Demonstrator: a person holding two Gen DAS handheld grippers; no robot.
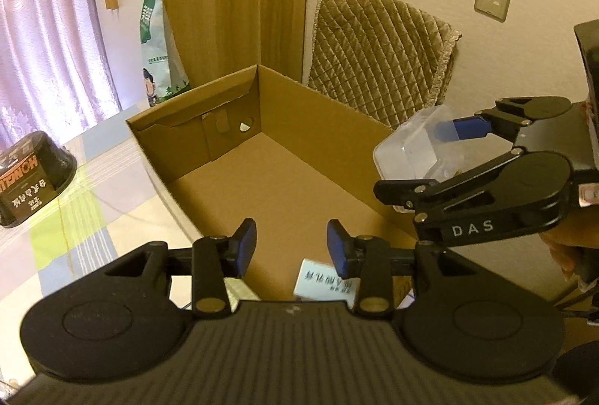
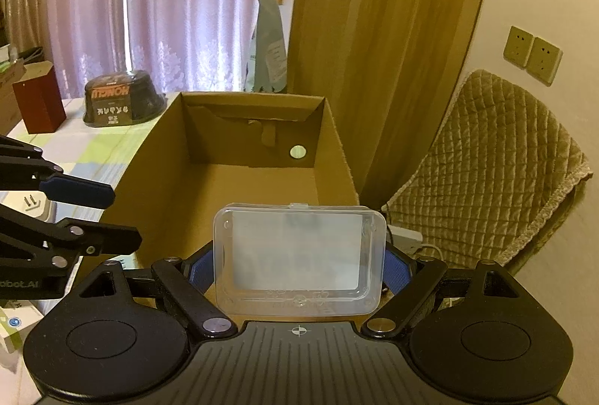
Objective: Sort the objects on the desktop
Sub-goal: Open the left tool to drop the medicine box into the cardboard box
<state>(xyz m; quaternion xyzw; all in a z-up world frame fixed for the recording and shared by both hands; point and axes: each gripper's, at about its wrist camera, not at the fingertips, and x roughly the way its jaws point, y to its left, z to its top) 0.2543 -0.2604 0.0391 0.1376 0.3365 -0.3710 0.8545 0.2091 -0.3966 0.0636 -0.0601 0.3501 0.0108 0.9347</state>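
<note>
Right tongs grip clear case over cardboard box — left tongs apparently empty, parted.

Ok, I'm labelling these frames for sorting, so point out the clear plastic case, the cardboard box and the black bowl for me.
clear plastic case (image 2: 299, 257): right wrist view, middle of its lid.
cardboard box (image 2: 247, 146): right wrist view, inner far wall.
black bowl (image 2: 119, 101): right wrist view, its labelled side.
</note>
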